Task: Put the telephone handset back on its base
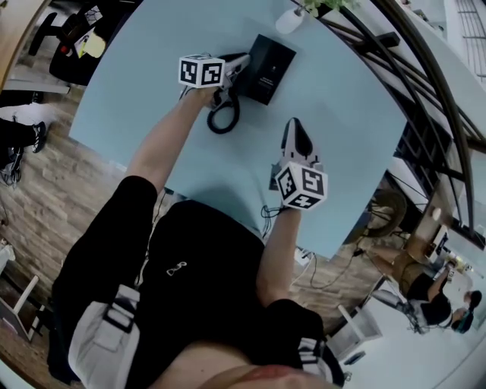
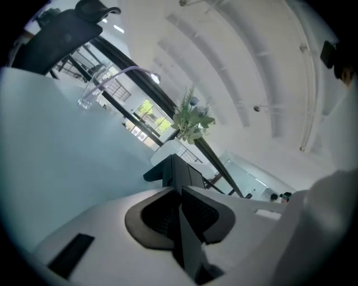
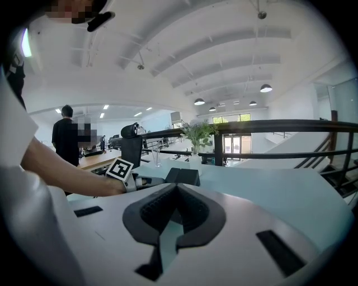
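Note:
The black telephone base [image 1: 267, 67] sits at the far side of the pale blue table [image 1: 152, 68]. Its coiled cord [image 1: 222, 118] loops on the table just in front of it. My left gripper [image 1: 241, 61] reaches the base's left edge, jaws shut, and the dark telephone [image 2: 174, 170] rises right past its tips. I cannot tell the handset apart from the base, nor whether the jaws pinch anything. My right gripper [image 1: 295, 126] hovers over bare table nearer me, shut and empty. In the right gripper view the telephone [image 3: 182, 176] lies ahead beside the left gripper [image 3: 121, 168].
A white vase with green sprigs [image 1: 292, 17] stands just beyond the base, by the table's far edge. A black railing [image 1: 425, 83] runs behind the table on the right. A clear glass [image 2: 92, 86] stands on the table to the left. Office chairs [image 1: 72, 38] are at the far left.

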Tool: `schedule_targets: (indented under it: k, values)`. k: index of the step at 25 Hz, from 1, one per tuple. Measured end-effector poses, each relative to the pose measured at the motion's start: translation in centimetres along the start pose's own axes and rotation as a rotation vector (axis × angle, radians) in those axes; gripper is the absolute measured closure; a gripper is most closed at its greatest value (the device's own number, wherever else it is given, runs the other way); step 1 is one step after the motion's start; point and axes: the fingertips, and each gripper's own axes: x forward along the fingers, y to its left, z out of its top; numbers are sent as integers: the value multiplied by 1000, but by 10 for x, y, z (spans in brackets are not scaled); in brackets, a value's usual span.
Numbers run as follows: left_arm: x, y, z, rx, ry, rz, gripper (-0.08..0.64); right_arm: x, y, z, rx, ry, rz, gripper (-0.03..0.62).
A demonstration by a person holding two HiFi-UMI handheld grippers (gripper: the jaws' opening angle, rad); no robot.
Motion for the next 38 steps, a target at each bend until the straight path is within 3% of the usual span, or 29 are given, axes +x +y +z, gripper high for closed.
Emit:
schedule_targets:
  k: [3,6,10,15,19,23,28,38]
  values:
    - [-9,-5,4,41,-9,91,522,1,8,10,-15,-16,9,598]
    - [-31,-29,33,117,-97,101,531,4,18,23,-31,-44,18,598]
    - [-75,-76,81,251,-237,99,558,10,34,43,-64,-96,18,598]
    - [-139,-120,112,435,-327,232,560,17,53,85,-79,-213,5,598]
    - [-184,-159,117,569,-417,302,560,13,69,105,-89,-284,-18,598]
    - [-205,-178,105,671,-428,368,560,1,90,107,-76,-316,4,598]
    - [-203,-188,87,719,-410,343,560,-10,101,99,-88,-310,40,598]
    - [-201,-193,74,698,-394,308,560,-21,105,97,-129,-317,24,598]
